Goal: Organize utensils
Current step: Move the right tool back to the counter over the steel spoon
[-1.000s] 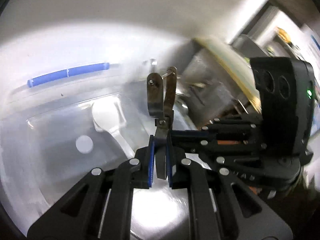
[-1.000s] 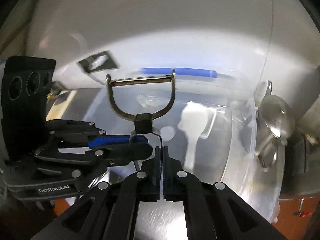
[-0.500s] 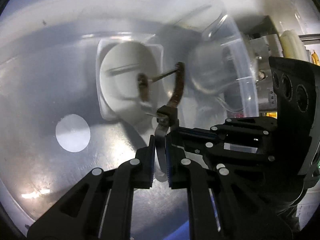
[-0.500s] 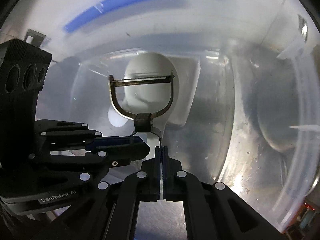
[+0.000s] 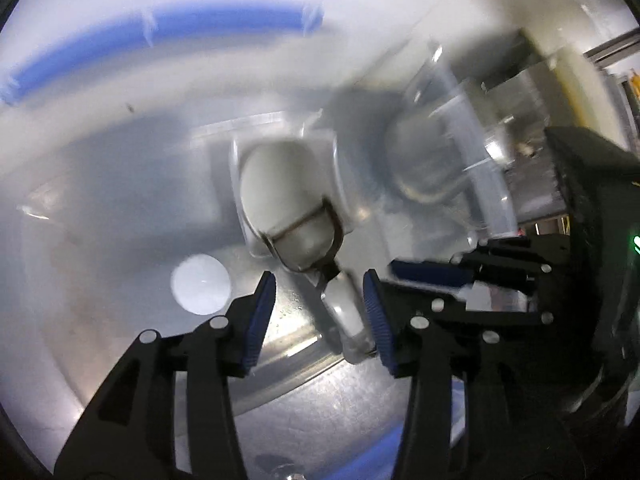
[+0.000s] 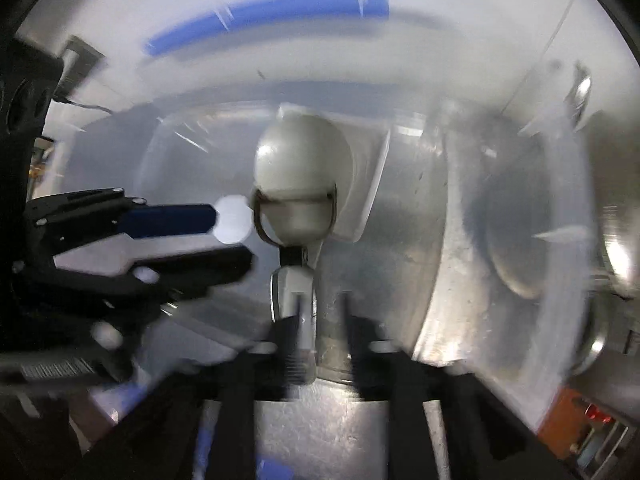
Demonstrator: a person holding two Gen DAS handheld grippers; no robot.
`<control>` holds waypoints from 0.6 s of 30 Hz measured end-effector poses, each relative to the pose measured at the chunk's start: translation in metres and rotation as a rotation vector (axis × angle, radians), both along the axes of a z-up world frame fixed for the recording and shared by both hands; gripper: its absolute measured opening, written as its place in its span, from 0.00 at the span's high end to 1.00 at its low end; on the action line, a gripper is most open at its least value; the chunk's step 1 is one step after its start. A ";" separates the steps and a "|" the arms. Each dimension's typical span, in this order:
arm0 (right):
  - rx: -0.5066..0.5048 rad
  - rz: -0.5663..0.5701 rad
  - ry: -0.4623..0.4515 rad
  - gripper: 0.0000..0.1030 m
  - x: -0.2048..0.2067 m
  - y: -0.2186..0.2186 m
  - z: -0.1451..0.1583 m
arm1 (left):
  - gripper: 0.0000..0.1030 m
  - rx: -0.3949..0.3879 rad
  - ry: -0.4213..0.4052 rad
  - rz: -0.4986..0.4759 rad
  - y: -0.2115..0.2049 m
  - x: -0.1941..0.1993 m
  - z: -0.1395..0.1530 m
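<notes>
Utensils are going into the clear plastic storage bin [image 5: 100, 208], and the one in hand is a Y-shaped metal peeler [image 5: 316, 248] with a dark wire yoke and a pale, smooth handle. It lies on the bin floor with its yoke resting over the bowl of a white plastic spoon [image 6: 304, 160], the handle pointing back toward me.

My left gripper [image 5: 320, 304] has just been opening; its ribbed blue pads stand apart on either side of the peeler handle, and the right-hand pad looks very near the handle, though I judge nothing is gripped. My right gripper [image 6: 320, 320] has also just been opening; its fingers are smeared with motion blur, the handle sits between them, and it appears released there too.

To finish this release well, I would lift both grippers straight away from the peeler, keeping the pads clear of the handle so it is not dragged off the spoon (that slick handle would slide easily on the glossy bin floor). Spreading a little wider first would help.

The bin is translucent, with rounded walls and a blue clip on the rim beyond the spoon. The spoon is matte white with a domed bowl, set against a squarish white piece I cannot identify. The worktop [image 6: 332, 432] beneath the bin looks like dull scratched metal.
</notes>
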State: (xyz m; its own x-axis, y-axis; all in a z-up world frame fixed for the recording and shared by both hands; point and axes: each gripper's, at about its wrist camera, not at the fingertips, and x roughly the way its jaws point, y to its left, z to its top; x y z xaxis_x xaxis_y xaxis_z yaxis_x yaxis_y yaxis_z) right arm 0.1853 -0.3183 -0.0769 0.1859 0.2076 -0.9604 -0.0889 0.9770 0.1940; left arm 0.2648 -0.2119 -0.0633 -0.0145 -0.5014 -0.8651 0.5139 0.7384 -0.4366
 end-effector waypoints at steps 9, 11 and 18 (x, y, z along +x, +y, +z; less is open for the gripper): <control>0.144 0.165 -0.271 0.59 -0.124 0.049 0.092 | 0.38 -0.283 -0.279 0.185 0.144 -0.088 0.113; 0.169 0.228 -0.186 0.56 -0.156 0.082 0.060 | 0.38 -0.314 -0.292 0.252 0.176 -0.118 0.112; 0.105 0.316 0.139 0.56 -0.196 0.169 -0.069 | 0.37 -0.061 -0.302 0.414 0.222 -0.180 0.053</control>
